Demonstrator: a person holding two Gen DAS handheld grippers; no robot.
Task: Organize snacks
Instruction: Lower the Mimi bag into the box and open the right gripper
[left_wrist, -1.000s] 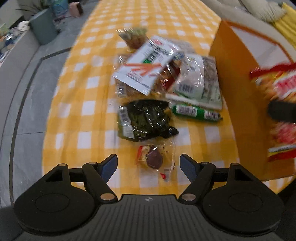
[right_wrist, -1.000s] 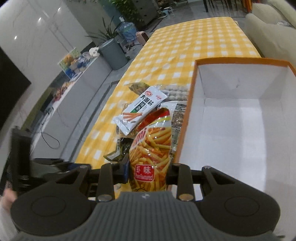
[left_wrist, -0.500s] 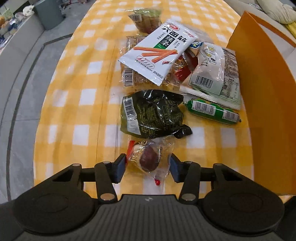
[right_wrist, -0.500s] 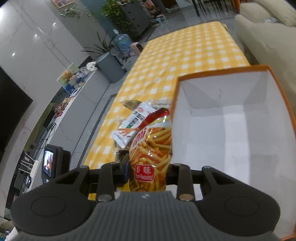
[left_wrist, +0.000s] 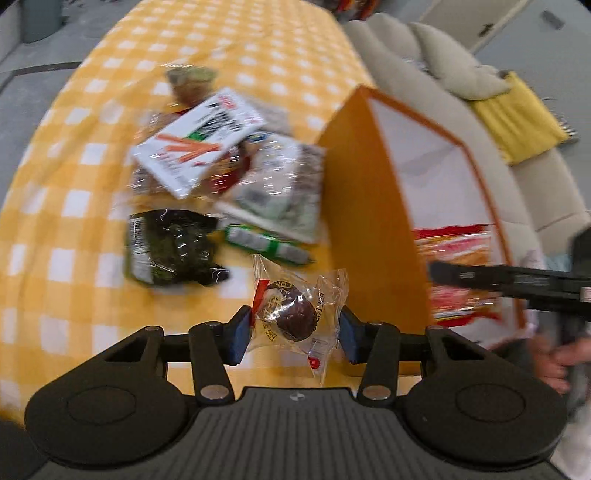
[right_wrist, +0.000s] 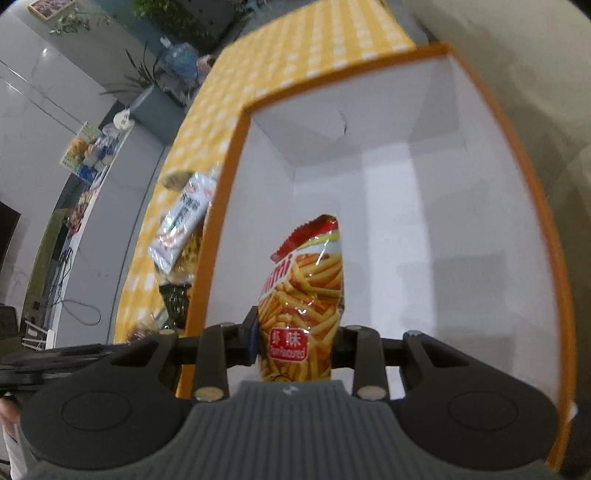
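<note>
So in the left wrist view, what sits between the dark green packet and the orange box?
In the left wrist view, a green sausage stick lies between the dark green packet and the orange box, on the checked cloth.

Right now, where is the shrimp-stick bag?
In the right wrist view, the shrimp-stick bag is clamped in the right gripper, inside the orange box.

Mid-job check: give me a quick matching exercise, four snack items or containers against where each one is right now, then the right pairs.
Things:
1. fries bag
2. clear-wrapped chocolate ball
3. dark green packet
4. orange box

Places:
A. lying on the checked cloth, left of the green stick pack
B. standing on the table, right of the snack pile
C. clamped in the right gripper, over the box's white interior
D. clamped in the left gripper, lifted off the cloth

Pairs: 1-C, 2-D, 3-A, 4-B
</note>
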